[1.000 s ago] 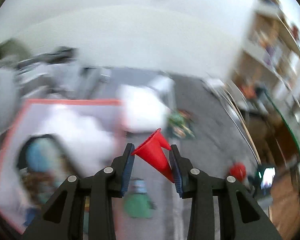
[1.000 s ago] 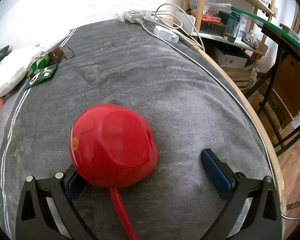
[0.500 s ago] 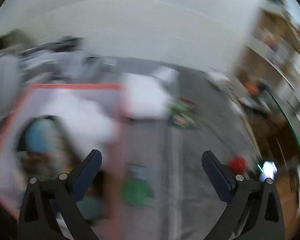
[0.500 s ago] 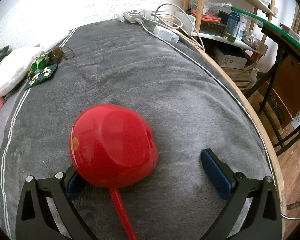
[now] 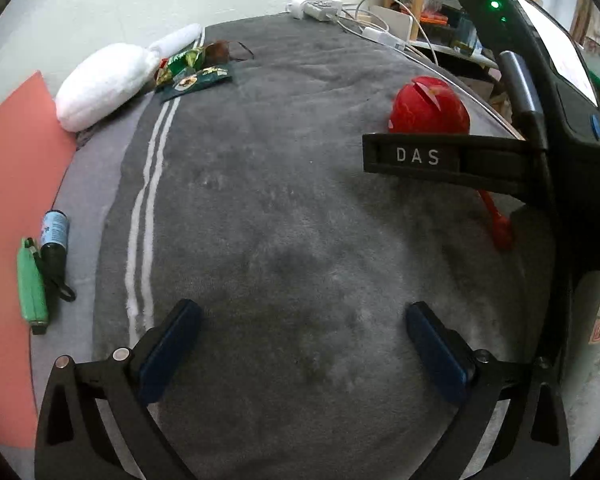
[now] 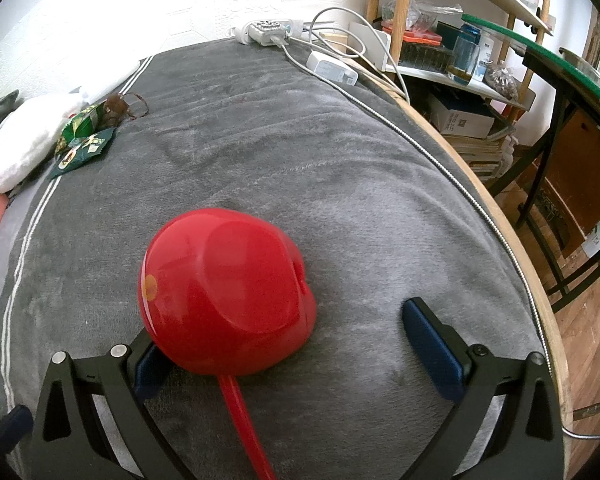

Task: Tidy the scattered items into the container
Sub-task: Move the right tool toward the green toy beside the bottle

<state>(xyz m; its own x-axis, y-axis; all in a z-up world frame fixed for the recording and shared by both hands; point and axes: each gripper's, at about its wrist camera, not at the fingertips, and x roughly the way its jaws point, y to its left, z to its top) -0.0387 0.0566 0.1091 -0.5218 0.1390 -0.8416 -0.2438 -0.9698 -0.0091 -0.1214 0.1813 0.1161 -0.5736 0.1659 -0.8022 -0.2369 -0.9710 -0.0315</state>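
Red plastic ladle (image 6: 224, 292) is seen lying bowl-down on the grey blanket (image 6: 260, 152) of the bed, its thin handle running back toward the camera. Right hand-held gripper (image 6: 296, 344) is noted with fingers spread wide, the ladle bowl against the left pad, the right pad well clear; nothing is clamped. Left hand-held gripper (image 5: 300, 352) is likewise spread apart and empty, held over bare blanket left of the ladle.

Risk, as judged: the domed bowl is smooth and rounded, so a closing squeeze could slide off it or flip it; the soft blanket may also be pinched in with it. The handle might be the safer hold.

Relative to the ladle: a green lighter (image 5: 31, 286) and a small dark bottle (image 5: 54, 236) lie far left beside a pink sheet-like surface (image 5: 12, 184), whether the container cannot be told. Snack packets (image 6: 82, 142) and a white pillow (image 6: 24, 140) sit beyond-left; chargers and cables (image 6: 300, 40) beyond. The path leftward looks unobstructed.
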